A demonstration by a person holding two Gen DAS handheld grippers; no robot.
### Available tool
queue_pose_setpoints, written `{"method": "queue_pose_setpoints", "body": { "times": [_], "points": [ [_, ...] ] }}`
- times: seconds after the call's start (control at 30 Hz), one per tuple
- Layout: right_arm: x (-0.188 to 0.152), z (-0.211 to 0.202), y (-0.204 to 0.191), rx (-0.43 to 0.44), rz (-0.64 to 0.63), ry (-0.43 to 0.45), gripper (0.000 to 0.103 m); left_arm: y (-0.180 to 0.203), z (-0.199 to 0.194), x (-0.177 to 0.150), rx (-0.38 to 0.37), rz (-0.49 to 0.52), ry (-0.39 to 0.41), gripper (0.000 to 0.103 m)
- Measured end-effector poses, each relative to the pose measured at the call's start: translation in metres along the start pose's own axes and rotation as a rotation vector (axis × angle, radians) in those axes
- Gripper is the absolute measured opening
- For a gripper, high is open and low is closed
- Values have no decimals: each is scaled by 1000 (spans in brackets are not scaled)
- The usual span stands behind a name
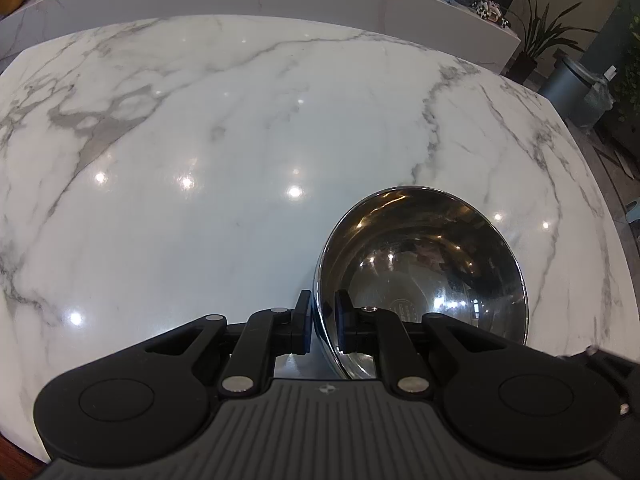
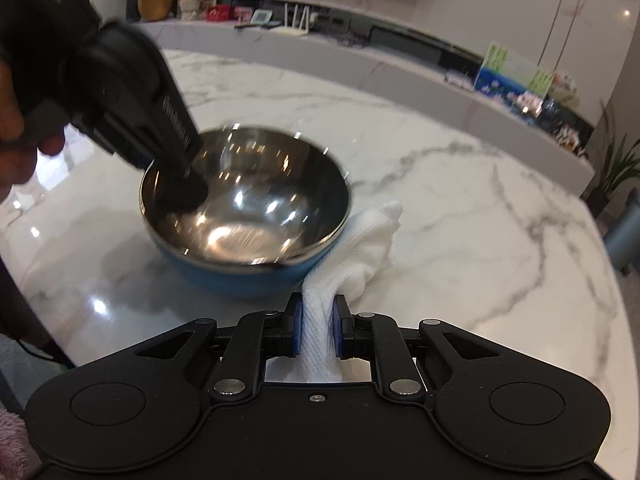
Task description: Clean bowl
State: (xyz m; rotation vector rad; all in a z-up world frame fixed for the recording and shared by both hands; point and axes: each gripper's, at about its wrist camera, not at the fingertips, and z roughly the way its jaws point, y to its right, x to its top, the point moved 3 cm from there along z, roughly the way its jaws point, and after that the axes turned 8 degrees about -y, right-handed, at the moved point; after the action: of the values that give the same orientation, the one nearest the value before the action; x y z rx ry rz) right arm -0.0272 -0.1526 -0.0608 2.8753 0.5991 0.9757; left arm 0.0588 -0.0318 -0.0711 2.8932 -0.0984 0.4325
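Note:
A steel bowl [image 2: 248, 216] with a blue outside stands on the white marble table [image 2: 460, 200]. My left gripper [image 1: 323, 312] is shut on the bowl's [image 1: 424, 272] near rim, one finger outside and one inside the wall. From the right wrist view that same left gripper [image 2: 176, 168] reaches down onto the bowl's left rim, held by a hand [image 2: 16, 128]. My right gripper [image 2: 316, 320] is shut on a white cloth [image 2: 360, 248], whose free end lies on the table against the bowl's right side.
A long white ledge [image 2: 360, 60] runs behind the table with boxes, cards and ornaments on it. A potted plant [image 1: 536, 36] and a grey bin [image 1: 572, 80] stand past the table's far right corner. A pink fabric [image 2: 12, 444] shows at the lower left.

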Motion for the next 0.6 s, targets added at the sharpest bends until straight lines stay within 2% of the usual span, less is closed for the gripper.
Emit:
{"method": "queue_pose_setpoints", "body": {
  "times": [0.03,0.2,0.27,0.4,0.5,0.6],
  "points": [
    [-1,2,0,4,1,-6,13,-1,1,-1,-2,-6,-2,11],
    [-4,9,-2,23,4,-35,13,-6,-1,-7,-20,-58,-31,33],
    [-3,9,-2,21,5,-35,13,-5,-2,-11,-31,-69,-40,37],
    [-1,7,3,17,10,-31,13,-1,-4,-16,-40,-58,-48,35],
    [1,0,13,5,25,-11,13,2,-4,-15,-31,-38,-46,23],
    [5,-7,22,-16,44,24,13,5,-3,-13,-18,-6,-34,19]
  ]
}}
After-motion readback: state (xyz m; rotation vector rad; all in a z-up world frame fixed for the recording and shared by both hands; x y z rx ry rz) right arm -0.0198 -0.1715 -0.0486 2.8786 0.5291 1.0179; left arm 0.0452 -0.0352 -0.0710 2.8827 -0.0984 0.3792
